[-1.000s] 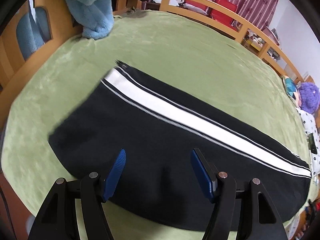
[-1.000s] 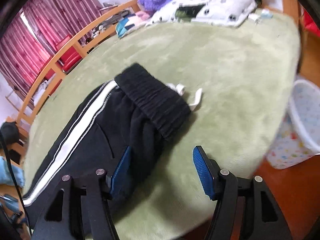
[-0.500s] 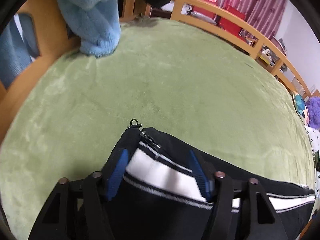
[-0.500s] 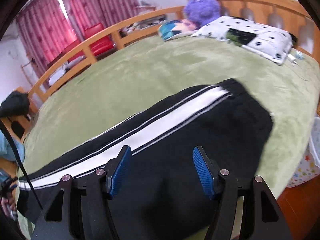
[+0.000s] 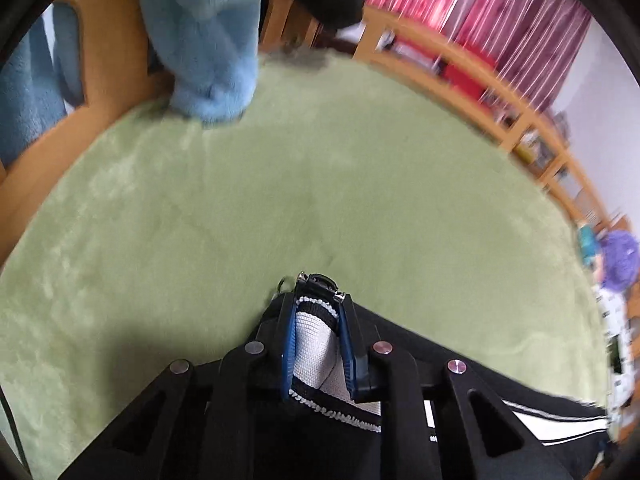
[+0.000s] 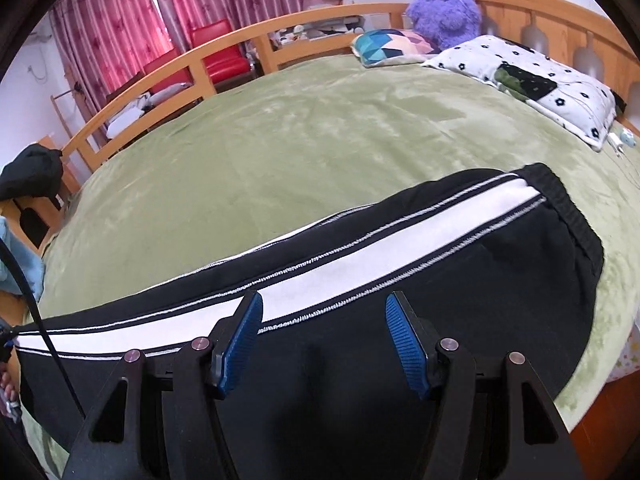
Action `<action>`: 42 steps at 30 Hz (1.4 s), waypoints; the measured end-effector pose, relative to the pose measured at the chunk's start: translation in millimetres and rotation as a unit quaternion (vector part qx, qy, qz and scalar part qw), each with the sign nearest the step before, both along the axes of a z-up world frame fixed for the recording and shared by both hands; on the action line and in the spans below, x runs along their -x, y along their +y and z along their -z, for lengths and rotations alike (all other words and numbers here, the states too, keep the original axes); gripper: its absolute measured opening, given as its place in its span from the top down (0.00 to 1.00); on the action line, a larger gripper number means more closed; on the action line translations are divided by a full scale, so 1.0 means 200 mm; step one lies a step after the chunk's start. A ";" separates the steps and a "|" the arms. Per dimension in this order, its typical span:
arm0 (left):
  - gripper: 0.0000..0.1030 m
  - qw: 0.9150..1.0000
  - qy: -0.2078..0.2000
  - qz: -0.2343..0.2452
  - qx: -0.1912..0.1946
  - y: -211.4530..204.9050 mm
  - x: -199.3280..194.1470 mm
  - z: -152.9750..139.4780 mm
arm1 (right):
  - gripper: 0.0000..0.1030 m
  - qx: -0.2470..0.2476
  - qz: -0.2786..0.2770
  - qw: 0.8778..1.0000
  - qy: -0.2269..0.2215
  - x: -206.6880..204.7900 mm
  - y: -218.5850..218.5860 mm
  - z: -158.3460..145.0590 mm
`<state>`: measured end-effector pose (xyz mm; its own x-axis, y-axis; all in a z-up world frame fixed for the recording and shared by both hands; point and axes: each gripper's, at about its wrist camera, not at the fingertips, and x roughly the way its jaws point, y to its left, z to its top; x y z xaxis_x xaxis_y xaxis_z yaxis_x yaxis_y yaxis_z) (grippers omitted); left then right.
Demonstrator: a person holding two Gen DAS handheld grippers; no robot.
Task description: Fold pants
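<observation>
Black pants [image 6: 460, 280] with a white side stripe lie stretched across the green bed, waistband at the right. My right gripper [image 6: 322, 312] is open and hovers over the middle of the pants, over the stripe's lower edge. In the left wrist view my left gripper [image 5: 318, 312] is shut on the pants' leg cuff [image 5: 316, 344], pinching the white stripe; a zipper end sticks out past the fingertips. The rest of the pants [image 5: 520, 412] trails to the right.
A green blanket [image 6: 320, 128] covers the bed inside a wooden rail [image 6: 240, 36]. A light blue fleece [image 5: 208, 40] hangs at the foot end. Pillows [image 6: 532, 80] and a purple plush toy [image 6: 444, 12] lie at the head.
My left gripper moved to the leg cuff and closed on it. My right gripper swung from the waistband end to above the pants' middle and stayed open.
</observation>
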<state>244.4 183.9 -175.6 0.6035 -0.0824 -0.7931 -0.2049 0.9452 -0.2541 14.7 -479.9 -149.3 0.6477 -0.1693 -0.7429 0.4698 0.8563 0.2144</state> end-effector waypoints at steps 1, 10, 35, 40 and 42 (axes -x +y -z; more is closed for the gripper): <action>0.77 1.000 0.013 0.000 -0.011 -0.01 -0.02 0.03 | 0.39 -0.002 -0.001 1.000 0.001 -0.02 0.00 0.01; 0.40 0.999 -0.002 -0.020 -0.037 0.06 0.21 -0.16 | 0.39 -0.016 -0.022 1.000 0.017 -0.39 -0.04 0.21; 0.77 0.998 0.051 -0.016 0.017 0.27 0.62 0.12 | 0.36 -0.061 0.006 0.998 0.025 0.24 0.28 0.09; 0.26 0.999 0.026 -0.032 0.032 0.31 0.78 0.06 | 0.36 -0.055 -0.014 0.998 0.033 0.30 0.39 0.12; 0.26 0.998 0.019 -0.027 0.058 0.32 0.85 0.07 | 0.36 -0.034 -0.036 0.998 0.039 0.31 0.46 0.14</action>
<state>74.9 247.0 -189.1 0.5792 -0.1429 -0.8025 -0.2671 0.8969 -0.3525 -47.8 -387.6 -176.4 0.5965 -0.0725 -0.7993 0.4256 0.8729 0.2384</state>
